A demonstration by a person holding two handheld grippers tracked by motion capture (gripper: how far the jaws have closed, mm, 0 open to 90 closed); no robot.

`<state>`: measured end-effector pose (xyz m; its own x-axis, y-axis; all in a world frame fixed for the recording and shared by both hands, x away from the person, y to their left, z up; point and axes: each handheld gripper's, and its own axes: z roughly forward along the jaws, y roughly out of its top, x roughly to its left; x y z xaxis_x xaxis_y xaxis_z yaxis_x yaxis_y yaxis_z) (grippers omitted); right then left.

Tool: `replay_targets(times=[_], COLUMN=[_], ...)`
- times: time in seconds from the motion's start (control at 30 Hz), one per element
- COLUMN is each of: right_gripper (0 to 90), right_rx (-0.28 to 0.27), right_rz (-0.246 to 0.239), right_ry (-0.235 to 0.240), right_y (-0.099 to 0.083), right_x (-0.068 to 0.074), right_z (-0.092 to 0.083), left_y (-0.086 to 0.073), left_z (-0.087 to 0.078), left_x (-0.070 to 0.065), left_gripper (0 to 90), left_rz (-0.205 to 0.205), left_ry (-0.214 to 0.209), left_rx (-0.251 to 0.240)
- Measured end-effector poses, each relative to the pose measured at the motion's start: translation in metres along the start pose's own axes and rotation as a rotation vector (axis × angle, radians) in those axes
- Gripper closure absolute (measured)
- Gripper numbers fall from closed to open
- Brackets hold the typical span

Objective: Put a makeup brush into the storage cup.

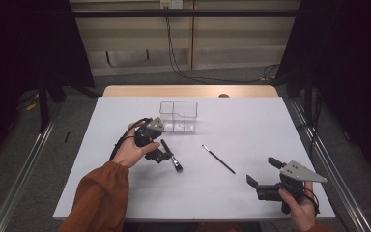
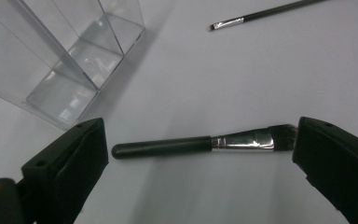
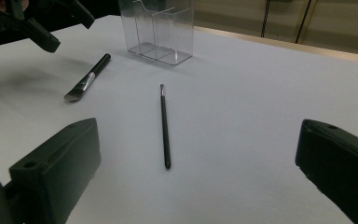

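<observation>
The white-topped desk (image 1: 251, 193) filled the centre of the high view and carried every item inspected. A clear plastic organiser with three upright compartments (image 1: 178, 116) stood at upper centre, empty, its open tops facing up, evidently placed to receive the brushes.

The left claw (image 1: 166, 153) hung at centre left of the high view, just below the organiser. Its jaws stood wide apart, straddling a short black-handled flat brush with a silver ferrule (image 2: 200, 143), which lay flat on the desk at lower centre of the left gripper view, untouched by either jaw. This alignment suggested a grasp being prepared.

The right claw (image 1: 261, 173) was held at lower right of the high view, jaws likewise spread and holding nothing, pointed toward a long thin black liner brush (image 3: 164, 126). That brush lay flat at centre of the right gripper view, well apart from the flat brush and the organiser.
</observation>
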<state>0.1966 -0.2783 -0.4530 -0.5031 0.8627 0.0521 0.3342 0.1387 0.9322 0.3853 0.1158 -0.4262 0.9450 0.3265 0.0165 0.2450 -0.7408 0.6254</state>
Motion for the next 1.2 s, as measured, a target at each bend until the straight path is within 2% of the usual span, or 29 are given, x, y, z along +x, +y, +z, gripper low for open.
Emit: replay_targets(times=[0.03,0.1,0.13,0.23,0.33,0.47,0.57,0.6,0.63,0.7,0.73,0.77,0.93,1.0,1.2], right_gripper=[0.0,0.0,0.0,0.0,0.0,0.0,0.0,0.0,0.0,0.0,0.0,0.0,0.0,0.0,0.0], right_rx=[0.003,0.003,0.003,0.004,0.01,0.01,0.011,0.011,0.011,0.012,0.012,0.012,0.014,0.014,0.016], right_rz=[-0.001,-0.003,-0.005,-0.003,-0.003,-0.003,-0.004,-0.004,-0.005,-0.005,-0.004,-0.005,-0.008,-0.009,-0.007], right_ry=[0.001,0.002,0.006,0.008,0.011,0.01,0.011,0.011,0.011,0.012,0.012,0.013,0.015,0.017,0.018], right_y=[0.0,0.0,0.0,0.0,0.0,0.0,0.0,0.0,0.0,0.0,0.0,0.0,-0.001,-0.001,-0.001], right_x=[0.0,0.0,0.0,0.0,0.0,0.001,0.001,0.001,0.001,0.001,0.001,0.001,0.001,0.001,0.001], right_z=[0.0,0.0,0.0,0.001,0.002,0.001,0.002,0.002,0.002,0.002,0.002,0.002,0.002,0.002,0.002], left_y=[0.003,0.004,0.004,0.004,0.005,0.008,0.012,0.012,0.013,0.013,0.013,0.013,0.016,0.019,0.018], left_z=[0.004,0.006,0.011,0.015,0.019,0.022,0.028,0.029,0.031,0.032,0.034,0.036,0.04,0.043,0.046], left_x=[0.002,0.003,0.003,0.004,0.006,0.006,0.006,0.005,0.005,0.006,0.005,0.005,0.003,0.001,-0.001], left_gripper=[3.6,3.7,3.7,3.7,3.5,3.9,3.7,4.4,5.0,4.9,4.8,4.8,4.8,4.7,4.8], left_rz=[0.027,0.033,0.045,0.055,0.092,0.112,0.147,0.147,0.158,0.165,0.149,0.185,0.216,0.247,0.282], left_ry=[-0.004,-0.017,-0.038,-0.042,-0.056,-0.063,-0.089,-0.106,-0.097,-0.101,-0.107,-0.111,-0.121,-0.134,-0.153], left_rx=[0.038,0.049,0.077,0.101,0.134,0.14,0.186,0.192,0.207,0.215,0.212,0.232,0.24,0.257,0.281])
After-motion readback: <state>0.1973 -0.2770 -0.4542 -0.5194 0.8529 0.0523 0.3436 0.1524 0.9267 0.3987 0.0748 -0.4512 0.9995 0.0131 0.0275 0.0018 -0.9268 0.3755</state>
